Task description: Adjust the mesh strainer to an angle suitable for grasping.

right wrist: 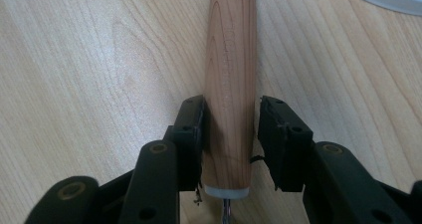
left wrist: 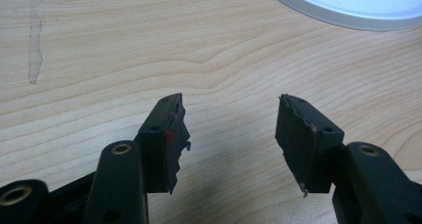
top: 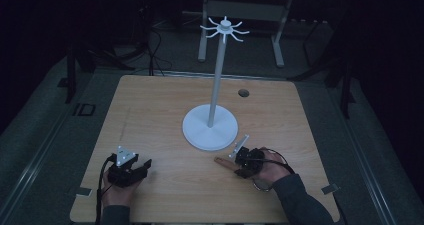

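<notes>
A wooden handle (right wrist: 230, 59) with a pale collar and a thin metal shank at its near end lies flat on the table. In the high view this handle (top: 222, 160) pokes out to the left of my right gripper (top: 235, 162). The right gripper (right wrist: 231, 102) straddles the handle. Its left pad (right wrist: 195, 129) lies against the wood, while a thin gap shows at its right pad (right wrist: 272, 129). My left gripper (top: 145, 164) rests near the front left of the table. This left gripper (left wrist: 229, 102) is wide open with bare table between its pads.
A white stand with a round base (top: 209, 127), a tall pole and a crown of hooks (top: 225, 29) rises at the table's middle, just beyond the right gripper. Its base edge (left wrist: 348, 7) shows in the left gripper view. A small round hole (top: 243, 92) sits at the back.
</notes>
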Demonstrator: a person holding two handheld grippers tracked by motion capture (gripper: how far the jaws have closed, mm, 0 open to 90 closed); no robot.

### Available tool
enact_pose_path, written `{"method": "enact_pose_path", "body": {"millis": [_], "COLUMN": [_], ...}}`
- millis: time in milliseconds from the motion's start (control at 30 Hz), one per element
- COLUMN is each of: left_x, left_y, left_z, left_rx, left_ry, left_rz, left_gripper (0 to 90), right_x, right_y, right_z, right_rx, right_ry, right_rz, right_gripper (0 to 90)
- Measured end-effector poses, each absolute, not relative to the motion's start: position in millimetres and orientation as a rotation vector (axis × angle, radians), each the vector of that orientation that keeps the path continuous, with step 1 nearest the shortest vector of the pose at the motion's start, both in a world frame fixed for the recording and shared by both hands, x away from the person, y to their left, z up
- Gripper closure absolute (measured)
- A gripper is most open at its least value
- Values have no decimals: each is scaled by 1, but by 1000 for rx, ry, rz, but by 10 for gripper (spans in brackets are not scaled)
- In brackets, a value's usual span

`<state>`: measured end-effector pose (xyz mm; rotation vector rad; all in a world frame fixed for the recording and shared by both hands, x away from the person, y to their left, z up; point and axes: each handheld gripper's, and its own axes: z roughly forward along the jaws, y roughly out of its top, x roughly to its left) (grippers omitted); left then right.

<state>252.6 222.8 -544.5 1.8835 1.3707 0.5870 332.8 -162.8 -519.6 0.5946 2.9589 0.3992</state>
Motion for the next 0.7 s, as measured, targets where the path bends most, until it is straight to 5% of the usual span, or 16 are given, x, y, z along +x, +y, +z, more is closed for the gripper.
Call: {"method": "enact_pose_path", "body": {"millis": [700], "left_x": [254], "left_y": [224], "left_z": [-545], "left_rx": [1875], "left_ry": [1376], "left_rz": [576], "left_gripper": [453], "right_x": [333], "right_y": [-163], "right_z": [-522], "right_rx": [611], "right_ry": [2964], "right_rz": [385], "right_gripper": [687]}}
